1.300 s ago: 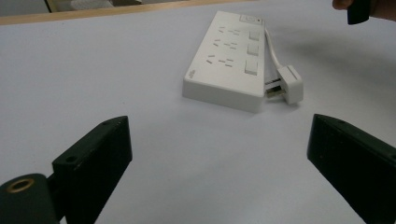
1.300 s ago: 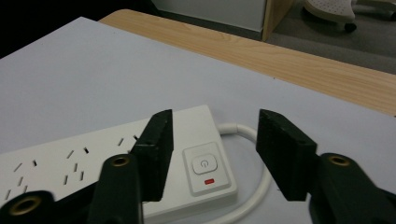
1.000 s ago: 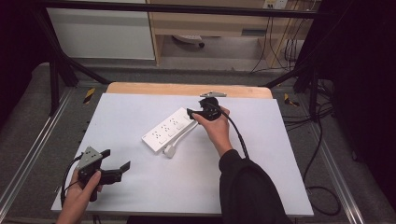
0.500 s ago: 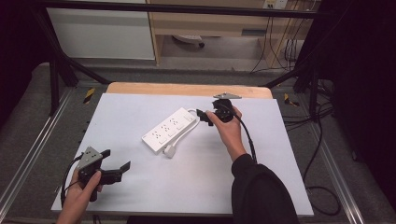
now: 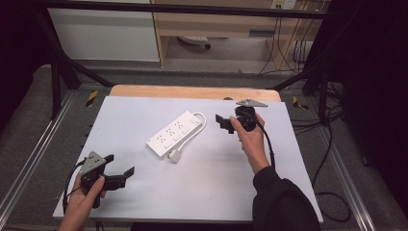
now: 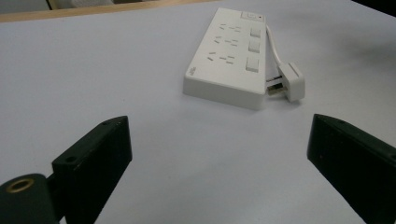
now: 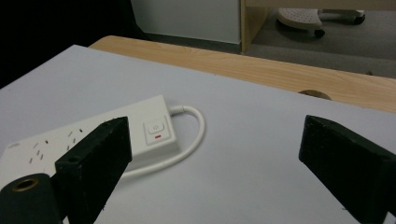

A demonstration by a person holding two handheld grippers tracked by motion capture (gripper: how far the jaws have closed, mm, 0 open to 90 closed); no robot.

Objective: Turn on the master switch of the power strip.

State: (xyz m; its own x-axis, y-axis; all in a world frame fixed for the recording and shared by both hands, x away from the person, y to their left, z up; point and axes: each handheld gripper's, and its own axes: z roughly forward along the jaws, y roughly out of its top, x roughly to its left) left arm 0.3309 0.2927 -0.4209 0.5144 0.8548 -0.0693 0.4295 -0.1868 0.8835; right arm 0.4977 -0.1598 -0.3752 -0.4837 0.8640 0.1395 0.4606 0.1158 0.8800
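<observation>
A white power strip (image 5: pixel 174 134) lies flat and diagonal near the middle of the white table (image 5: pixel 211 187), its sockets facing up. Its switch end with a small red mark (image 7: pixel 157 129) points toward the far right. Its white cable (image 5: pixel 198 129) loops out of that end and runs back along the strip's side to the plug (image 5: pixel 174 155), which lies just beside the near end. The right gripper (image 5: pixel 222 123) is held just above the table to the right of the strip, close to the cable loop and pointing left at it; its jaws have just been opening and stand wide with nothing between them. The right hand (image 5: pixel 250 137) grips it from behind, forearm reaching in from the bottom edge. The left gripper (image 5: pixel 122 173) rests low at the near left corner, well apart from the strip, its jaws wide and empty, aimed at the strip's near end.
</observation>
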